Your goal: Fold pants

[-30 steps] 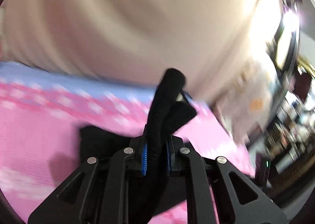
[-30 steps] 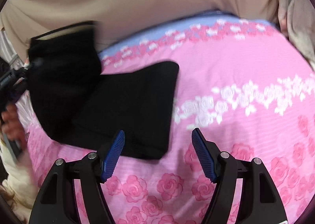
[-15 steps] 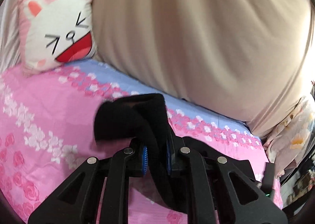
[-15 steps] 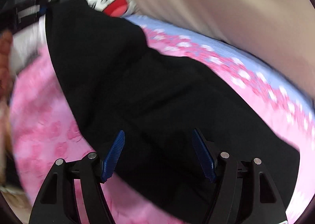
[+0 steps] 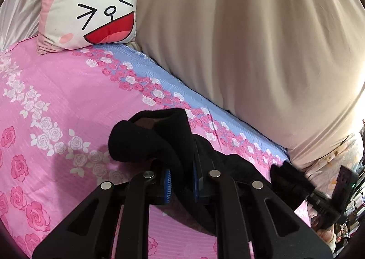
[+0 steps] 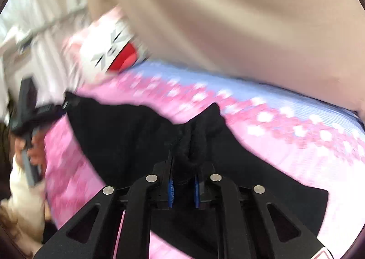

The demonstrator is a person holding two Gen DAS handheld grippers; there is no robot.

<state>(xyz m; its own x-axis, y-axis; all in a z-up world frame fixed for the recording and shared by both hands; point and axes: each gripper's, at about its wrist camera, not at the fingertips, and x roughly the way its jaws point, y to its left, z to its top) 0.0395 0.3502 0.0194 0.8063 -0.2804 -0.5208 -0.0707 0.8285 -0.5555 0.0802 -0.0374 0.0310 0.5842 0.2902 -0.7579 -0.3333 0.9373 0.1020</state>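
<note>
Over pink floral bedsheet (image 5: 57, 99): black pants (image 6: 127, 135), long axis strung between tools. Left tool (image 5: 181, 182) pinches bunched fabric; right tool (image 6: 183, 190), open earlier, now clamped on fabric.

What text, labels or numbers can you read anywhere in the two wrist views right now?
None can be read.
Cartoon pillow: a drawn face only, no letters.
Floral bedsheet: rose print, no writing.
Black pants, clamped in the left gripper and the right gripper: no tag or label visible.
Shelf clutter at the far right edge: too small and blurred to read.
</note>
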